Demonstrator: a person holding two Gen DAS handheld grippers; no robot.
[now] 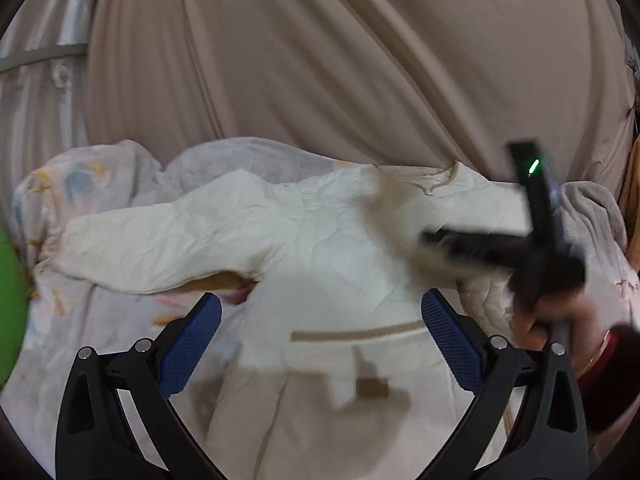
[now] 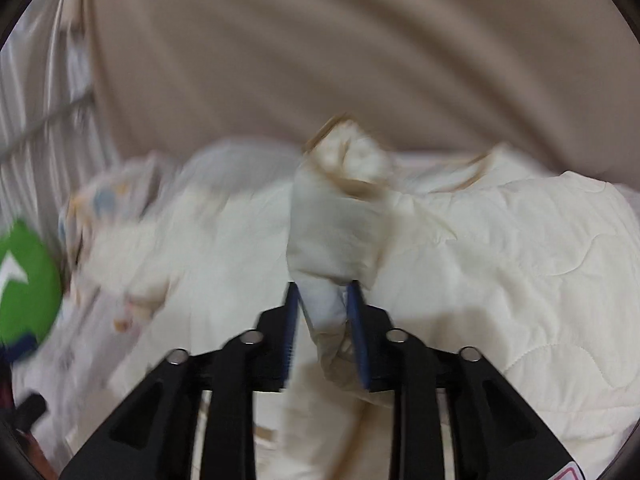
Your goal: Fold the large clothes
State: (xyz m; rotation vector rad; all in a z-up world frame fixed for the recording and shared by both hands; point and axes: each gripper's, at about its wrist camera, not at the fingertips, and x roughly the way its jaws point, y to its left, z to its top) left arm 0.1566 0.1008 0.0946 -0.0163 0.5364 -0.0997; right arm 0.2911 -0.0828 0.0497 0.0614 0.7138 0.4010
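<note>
While the left gripper [image 1: 320, 344] hangs wide open with nothing between its blue pads [image 1: 188, 344], the cream jacket [image 1: 320, 256] lies spread flat right under and ahead of it. It is a soft, puffy, crinkly jacket with tan trim and a tan pocket line [image 1: 356, 334] between the two fingers. One sleeve [image 1: 160, 248] reaches out ahead and to the left, onto a pale patterned bedsheet [image 1: 80, 320]. Ahead, a big beige curtain [image 1: 340, 60] closes off the far side. Off to the right, the right gripper [image 1: 516, 248] shows as a dark blur over the jacket.

From the right wrist view, the right gripper [image 2: 326, 320] is nearly closed, pinching a bunched fold [image 2: 336, 236] of the jacket that stands up just ahead of its fingers. More quilted jacket [image 2: 520, 260] spreads to the right. A green thing with a white arrow [image 2: 24, 280] sits far left. I can read no words anywhere.
</note>
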